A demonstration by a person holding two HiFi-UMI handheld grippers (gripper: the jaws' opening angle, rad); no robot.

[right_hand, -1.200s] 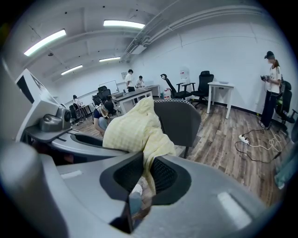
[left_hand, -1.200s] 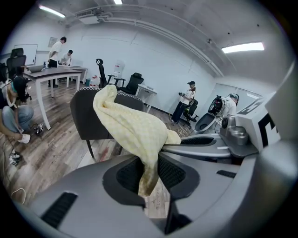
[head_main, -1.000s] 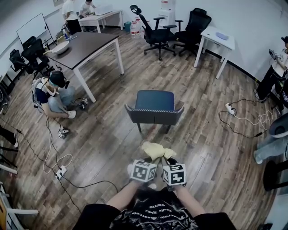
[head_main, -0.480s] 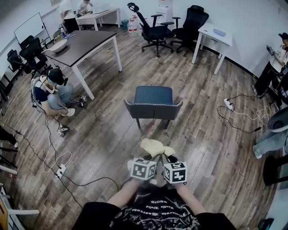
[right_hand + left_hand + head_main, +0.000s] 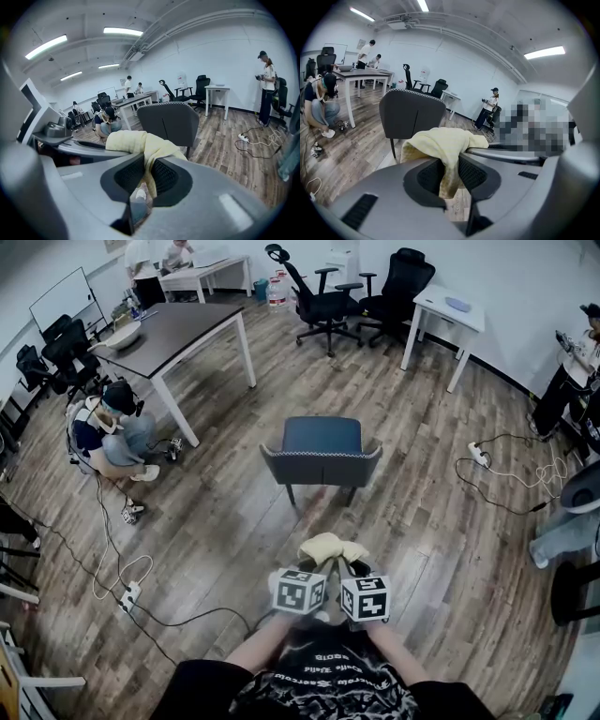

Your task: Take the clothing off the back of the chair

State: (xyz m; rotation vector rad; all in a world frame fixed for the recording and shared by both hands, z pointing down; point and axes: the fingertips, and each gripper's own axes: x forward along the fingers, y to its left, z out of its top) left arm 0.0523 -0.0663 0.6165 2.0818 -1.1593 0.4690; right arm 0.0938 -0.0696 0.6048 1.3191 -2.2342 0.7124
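Note:
A pale yellow piece of clothing [image 5: 329, 549] hangs bunched between my two grippers, off the chair and above the wood floor. My left gripper [image 5: 312, 570] is shut on one fold of the clothing [image 5: 440, 145], which drapes down between the jaws. My right gripper [image 5: 349, 572] is shut on another fold of the same clothing [image 5: 140, 143]. Both grippers sit side by side, close to my body. The dark blue-grey armchair [image 5: 322, 457] stands a short way ahead, its back [image 5: 412, 112] toward me and bare.
A person crouches on the floor at the left [image 5: 108, 432] beside a dark table [image 5: 178, 334]. Cables and a power strip [image 5: 127, 594] trail across the floor at the left; another power strip [image 5: 480, 457] lies at the right. Office chairs [image 5: 323, 301] and a white desk [image 5: 448, 315] stand at the back.
Both grippers keep their hold on the clothing and stay almost in place. The head view has shifted slightly.

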